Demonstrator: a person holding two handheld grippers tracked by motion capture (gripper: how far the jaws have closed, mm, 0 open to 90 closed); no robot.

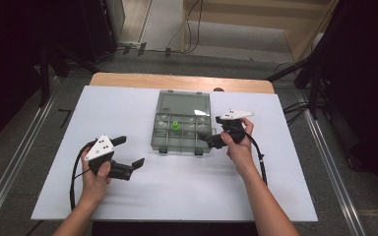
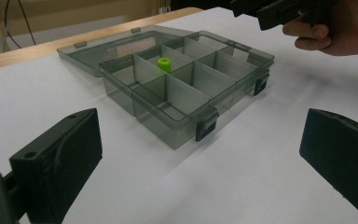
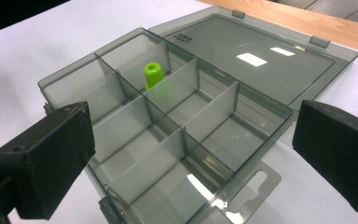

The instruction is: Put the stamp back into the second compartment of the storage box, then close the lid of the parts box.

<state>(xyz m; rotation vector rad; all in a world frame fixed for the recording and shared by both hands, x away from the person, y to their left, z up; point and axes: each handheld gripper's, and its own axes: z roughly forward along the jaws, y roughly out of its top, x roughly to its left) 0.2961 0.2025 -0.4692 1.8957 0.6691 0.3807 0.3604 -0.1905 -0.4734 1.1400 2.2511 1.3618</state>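
Spread with a white sheet, the counter [image 1: 177, 191], wooden at its far edge. Set near the middle of it, slightly toward the far side, a smoky transparent organizer box [image 1: 182, 129], lid [image 1: 184, 104] thrown fully back and lying flat on the sheet beyond the tray. Divided into several compartments by thin partitions; all bare as far as can be seen, save one. Standing upright in a back-row compartment, second in from one end, a small green cap-like piece [image 3: 153, 74], close against a partition; bright and easy to pick out from the left gripper view as well [image 2: 164, 64].

Judged as an early step: box open, green piece not yet grasped, approach under way. Poised at the box's right end, above the tray wall, the right hand-held gripper [image 1: 215, 133], jaws spread wide and holding nothing, aimed across the compartments toward the green piece. Resting well apart from the box, near the left front of the sheet, the left hand-held gripper [image 1: 128, 152], likewise wide and holding nothing, pointed at the front latches [image 2: 205, 127].

Called for next, probably: reaching over the partitions with the right jaws, dropping into that narrow compartment, closing on the piece without catching a wall. Possibly steadying the box with the left.
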